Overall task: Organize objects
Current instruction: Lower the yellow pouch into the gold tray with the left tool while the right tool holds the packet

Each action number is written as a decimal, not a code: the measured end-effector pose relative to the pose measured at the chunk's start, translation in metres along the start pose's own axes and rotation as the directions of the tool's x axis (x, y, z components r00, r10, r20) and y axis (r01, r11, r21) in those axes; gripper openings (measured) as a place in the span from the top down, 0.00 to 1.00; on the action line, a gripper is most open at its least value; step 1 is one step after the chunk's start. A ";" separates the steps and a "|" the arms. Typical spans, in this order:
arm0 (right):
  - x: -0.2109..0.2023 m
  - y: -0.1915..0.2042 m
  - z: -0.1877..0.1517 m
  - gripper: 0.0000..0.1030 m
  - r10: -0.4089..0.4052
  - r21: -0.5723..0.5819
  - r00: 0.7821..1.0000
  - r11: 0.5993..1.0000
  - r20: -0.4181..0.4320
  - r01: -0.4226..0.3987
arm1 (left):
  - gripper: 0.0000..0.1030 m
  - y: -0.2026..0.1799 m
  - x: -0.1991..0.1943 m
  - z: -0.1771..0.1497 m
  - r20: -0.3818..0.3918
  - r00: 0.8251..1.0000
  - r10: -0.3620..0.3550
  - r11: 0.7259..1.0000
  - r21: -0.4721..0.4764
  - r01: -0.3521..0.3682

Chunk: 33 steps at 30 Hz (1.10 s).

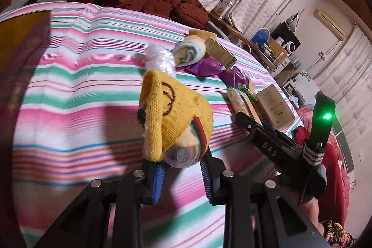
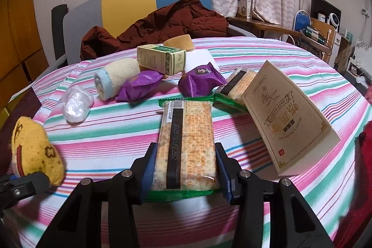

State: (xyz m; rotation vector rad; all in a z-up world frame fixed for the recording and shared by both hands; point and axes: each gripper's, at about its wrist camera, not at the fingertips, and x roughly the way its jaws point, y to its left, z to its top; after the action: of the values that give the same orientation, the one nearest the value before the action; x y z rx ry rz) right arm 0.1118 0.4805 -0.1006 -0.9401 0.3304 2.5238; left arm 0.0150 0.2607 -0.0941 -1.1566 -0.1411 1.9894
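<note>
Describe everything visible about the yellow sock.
The yellow sock is a rolled knit bundle, mustard yellow with dark brown stitched marks and a red and green striped band near its lower end. The knit looks fuzzy and worn, and a ribbed cuff folds down one side. The left claw is shut on its lower end, blue pads pressing both sides, holding it over the striped cloth. In the right wrist view it sits at the far left edge.

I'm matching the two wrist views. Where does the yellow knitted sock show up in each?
Left wrist view: yellow sock at centre, held between the left gripper's fingers.
Right wrist view: yellow sock at the lower left edge.
Shared landmark: crumpled clear plastic on the striped cloth.
</note>
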 end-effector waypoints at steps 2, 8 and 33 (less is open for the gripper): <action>-0.004 -0.001 -0.002 0.54 0.022 0.037 1.000 0.999 -0.007 -0.021 | 0.74 0.003 -0.011 -0.005 0.014 1.000 0.001 1.000 0.004 -0.001; -0.017 0.006 -0.008 0.54 0.152 0.175 0.988 0.974 -0.030 -0.145 | 0.74 0.002 -0.045 -0.014 0.059 0.998 -0.013 1.000 0.029 0.012; -0.075 0.099 0.005 0.54 0.466 0.144 0.884 0.878 -0.040 -0.457 | 0.74 0.120 -0.163 -0.006 0.171 0.967 0.186 0.966 -0.213 -0.148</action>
State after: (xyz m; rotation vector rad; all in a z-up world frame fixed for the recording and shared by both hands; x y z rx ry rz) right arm 0.1139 0.3724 -0.0396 -0.9977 0.8232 2.8480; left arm -0.0107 0.0668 -0.0422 -1.1311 -0.3586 2.2777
